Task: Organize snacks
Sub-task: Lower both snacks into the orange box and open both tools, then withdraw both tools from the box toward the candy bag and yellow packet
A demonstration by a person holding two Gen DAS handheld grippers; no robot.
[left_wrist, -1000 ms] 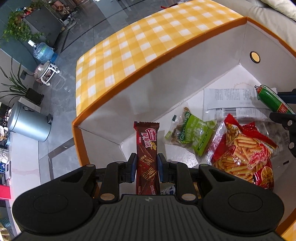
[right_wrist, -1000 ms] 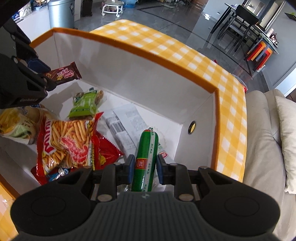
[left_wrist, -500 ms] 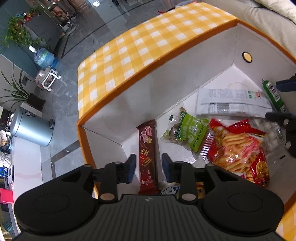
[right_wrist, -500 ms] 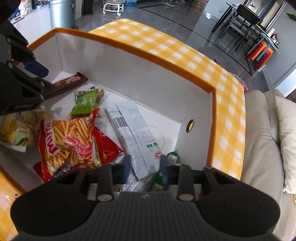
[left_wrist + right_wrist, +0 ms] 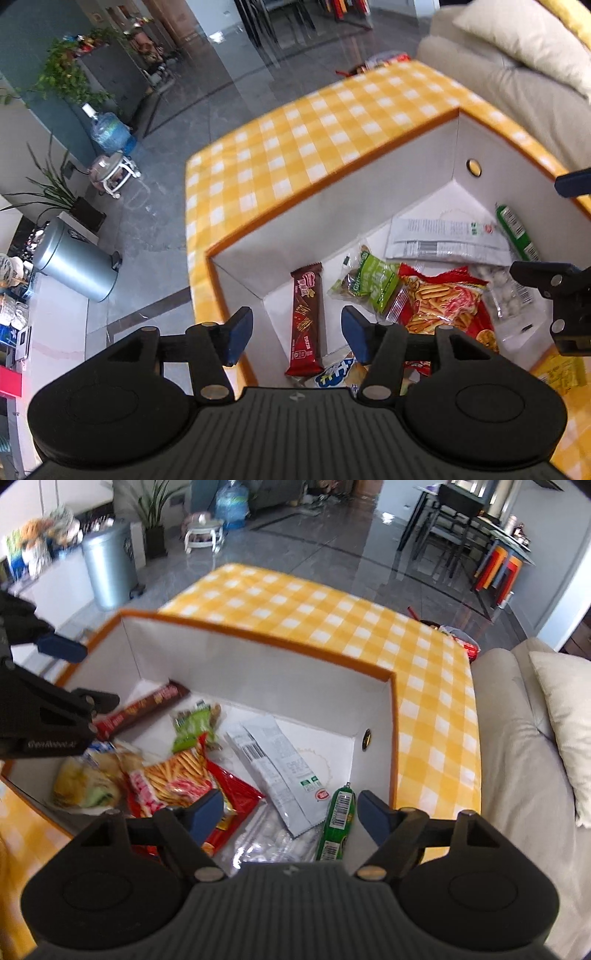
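Observation:
A white box with an orange rim [image 5: 332,192] [image 5: 258,635] holds the snacks. A brown chocolate bar [image 5: 306,317] [image 5: 147,709] lies in its left corner. A green sausage stick [image 5: 336,823] [image 5: 515,232] lies at the right end. Between them lie a green nut pack [image 5: 373,282], a red fries bag [image 5: 443,302] [image 5: 184,779] and a grey-white pouch [image 5: 280,768]. My left gripper [image 5: 295,334] is open and empty above the bar. My right gripper [image 5: 290,808] is open and empty above the sausage.
The box stands on a yellow checked tablecloth [image 5: 332,616]. A beige sofa with a cushion [image 5: 528,757] is to the right. A bread pack [image 5: 85,786] and a clear bag of white balls [image 5: 506,291] also lie in the box. A metal bin [image 5: 74,262] stands on the floor.
Both grippers let go: the chocolate bar and the sausage dropped into the box. Both jaws opened wide and both grippers rose and drew back from the box.

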